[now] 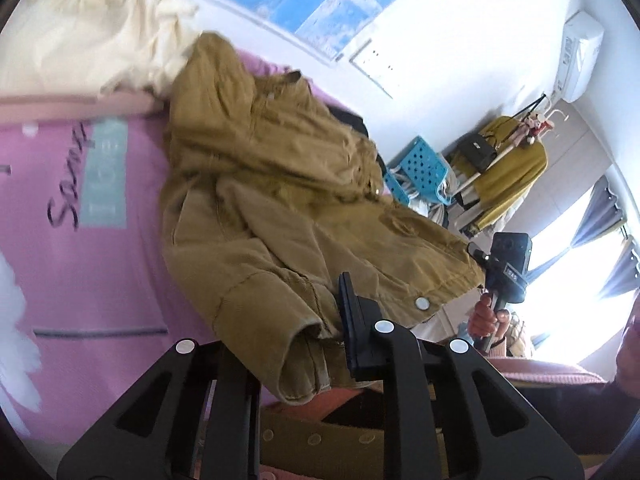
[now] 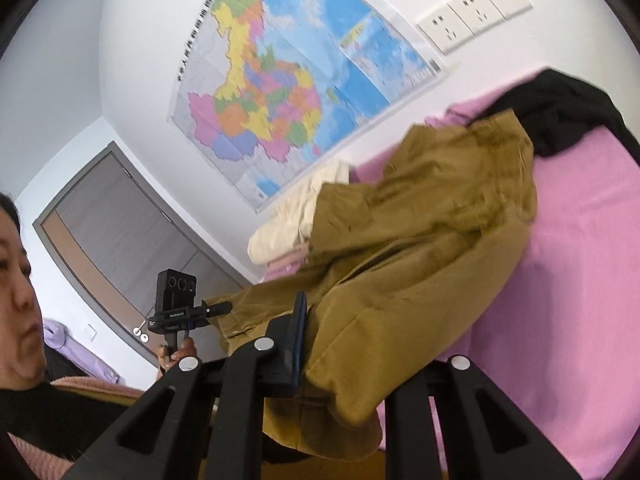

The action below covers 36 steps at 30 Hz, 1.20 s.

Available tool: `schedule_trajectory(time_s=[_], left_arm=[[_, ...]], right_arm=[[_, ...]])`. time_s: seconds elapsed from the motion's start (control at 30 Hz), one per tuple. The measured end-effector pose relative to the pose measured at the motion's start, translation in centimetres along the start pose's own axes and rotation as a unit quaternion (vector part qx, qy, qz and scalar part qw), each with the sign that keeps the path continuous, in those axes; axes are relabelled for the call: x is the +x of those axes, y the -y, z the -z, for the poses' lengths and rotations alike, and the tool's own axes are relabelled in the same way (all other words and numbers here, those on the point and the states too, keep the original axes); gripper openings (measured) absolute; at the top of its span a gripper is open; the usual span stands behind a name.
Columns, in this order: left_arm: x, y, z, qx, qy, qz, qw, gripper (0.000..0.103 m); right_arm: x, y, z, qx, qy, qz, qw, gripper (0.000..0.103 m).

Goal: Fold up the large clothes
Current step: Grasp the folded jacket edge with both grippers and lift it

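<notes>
Tan jacket [image 1: 280, 200] hem pinched by both raised tongs [image 1: 320, 336], held level

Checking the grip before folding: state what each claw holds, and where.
Both hold the tan jacket: left claw pinches a sleeve cuff, right claw an edge near the hem.

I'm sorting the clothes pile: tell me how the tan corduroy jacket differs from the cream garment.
The tan corduroy jacket is brown and spread open; the cream garment is pale and bunched. The jacket is gripped at its near edge by both grippers; the cream one lies untouched by the wall. Both rest on the pink bedspread.
</notes>
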<state>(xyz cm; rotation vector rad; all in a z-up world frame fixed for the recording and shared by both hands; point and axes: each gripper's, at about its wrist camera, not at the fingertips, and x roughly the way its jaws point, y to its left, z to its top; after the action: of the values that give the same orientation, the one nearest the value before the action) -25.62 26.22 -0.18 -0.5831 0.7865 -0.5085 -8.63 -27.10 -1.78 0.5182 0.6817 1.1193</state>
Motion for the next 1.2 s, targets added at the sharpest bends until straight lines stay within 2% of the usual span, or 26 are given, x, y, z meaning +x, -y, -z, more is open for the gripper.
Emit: schedule_trajectory(time_s=[0.3,0.47,0.77,1.2], left_arm=[[0.1,1.4,-5.1,0.019,0.008,-0.02,0.9996,0.017],[0.2,2.2,-7.8,0.039,0.006,-0.039,0.9985,0.017],[1.4,1.6,-13.2,0.045,0.0,-0.072,0.9964,0.017],[4.3,0.4,-20.0,0.041,-0.012,-0.104,0.9936,0.018]], right_arm=[[0.9,0.3,-5.2,0.001,0.018,-0.003,1.0,0.017],[1.8,0.3,-8.1,-0.006,0.02,0.012,1.0,0.017],[4.4,1.3,-13.0,0.005,0.008,0.025,1.0,0.017],[7.4,4.7,-17.9,0.057,-0.001,0.041,0.998,0.018]])
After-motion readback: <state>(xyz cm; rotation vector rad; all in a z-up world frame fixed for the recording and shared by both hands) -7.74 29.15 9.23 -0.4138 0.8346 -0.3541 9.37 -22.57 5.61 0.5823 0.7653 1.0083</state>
